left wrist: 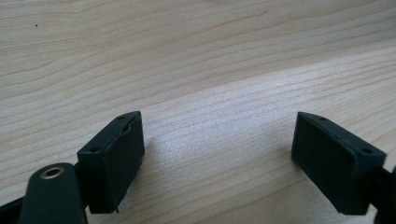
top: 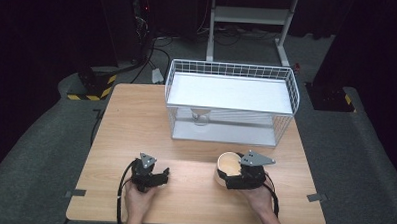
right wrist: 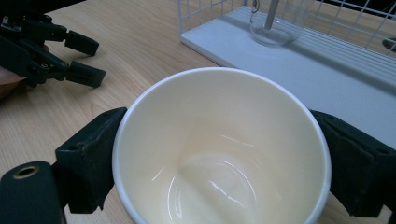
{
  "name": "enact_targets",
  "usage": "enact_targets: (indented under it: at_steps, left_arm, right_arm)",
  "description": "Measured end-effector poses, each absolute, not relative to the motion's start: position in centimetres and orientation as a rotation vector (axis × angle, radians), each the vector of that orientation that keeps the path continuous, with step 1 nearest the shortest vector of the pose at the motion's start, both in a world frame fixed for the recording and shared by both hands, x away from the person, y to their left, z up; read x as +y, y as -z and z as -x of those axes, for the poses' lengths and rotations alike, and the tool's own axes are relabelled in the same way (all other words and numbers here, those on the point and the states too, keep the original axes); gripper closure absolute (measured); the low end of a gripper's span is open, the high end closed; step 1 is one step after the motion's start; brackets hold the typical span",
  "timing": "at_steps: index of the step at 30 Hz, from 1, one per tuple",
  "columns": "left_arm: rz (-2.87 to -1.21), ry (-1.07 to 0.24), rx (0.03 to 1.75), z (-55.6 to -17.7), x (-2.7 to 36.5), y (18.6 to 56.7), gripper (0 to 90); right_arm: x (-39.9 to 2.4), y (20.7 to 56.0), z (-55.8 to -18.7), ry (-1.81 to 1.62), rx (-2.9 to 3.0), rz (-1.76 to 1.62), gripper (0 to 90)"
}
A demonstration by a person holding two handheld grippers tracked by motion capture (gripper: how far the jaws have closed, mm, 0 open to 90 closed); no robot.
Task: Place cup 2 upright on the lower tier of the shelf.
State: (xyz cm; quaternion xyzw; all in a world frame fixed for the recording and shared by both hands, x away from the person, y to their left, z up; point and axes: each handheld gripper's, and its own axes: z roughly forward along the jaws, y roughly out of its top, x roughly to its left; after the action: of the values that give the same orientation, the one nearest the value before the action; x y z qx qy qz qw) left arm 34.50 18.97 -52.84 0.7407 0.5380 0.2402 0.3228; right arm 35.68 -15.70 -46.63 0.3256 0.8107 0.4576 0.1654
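Note:
A cream-white cup (right wrist: 219,140), empty, stands upright on the wooden table (top: 136,125) near its front right. My right gripper (right wrist: 219,158) is shut on it, one black pad pressed against each side of the cup's wall. From above, the cup (top: 228,164) sits just ahead of the right gripper (top: 225,174) and the hand holding it. My left gripper (left wrist: 217,154) is open over bare wood with nothing between its jaws. It rests low at the table's front left (top: 164,176), jaws pointing toward the cup, and appears in the right gripper view too (right wrist: 79,58).
A white wire rack (top: 232,100) with two shelves stands at the back of the table, its lower tray (right wrist: 299,60) just beyond the cup. A clear glass (right wrist: 275,23) sits on that lower tray (top: 201,117). Bare wood lies between the two grippers.

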Motion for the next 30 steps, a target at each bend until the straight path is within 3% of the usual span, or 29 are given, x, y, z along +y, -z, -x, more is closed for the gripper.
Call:
enact_targets:
  at_steps: [30]
  left_arm:
    - [-1.947, -0.632, 1.411, -34.5, 19.0, 52.8, 17.8]
  right_arm:
    - [-17.4, 45.7, -38.1, -1.263, 2.267, -1.033, 10.2]
